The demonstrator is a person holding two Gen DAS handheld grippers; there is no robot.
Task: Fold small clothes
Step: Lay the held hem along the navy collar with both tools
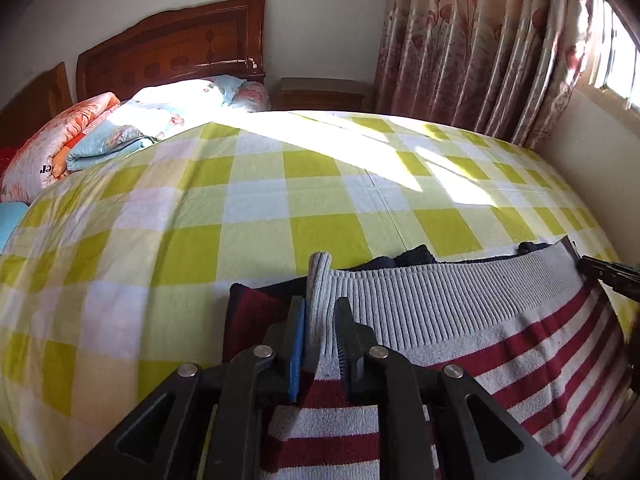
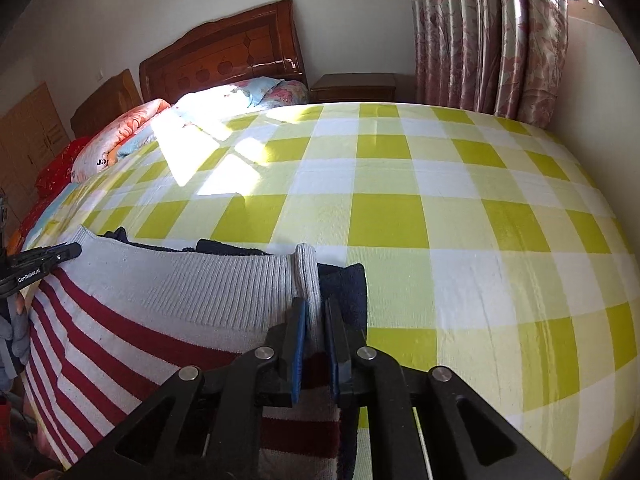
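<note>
Your left tongs (image 1: 322,312) and right tongs (image 2: 316,312) each pinch a corner of the striped sweater's (image 1: 500,344) grey hem over the bed (image 1: 240,200), so folding is barely begun.

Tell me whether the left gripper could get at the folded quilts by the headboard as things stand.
Probably not right away. The left gripper is clamped on the striped sweater's grey ribbed hem, and the quilts lie far across the checked bedsheet. Nothing blocks the path, though.
</note>
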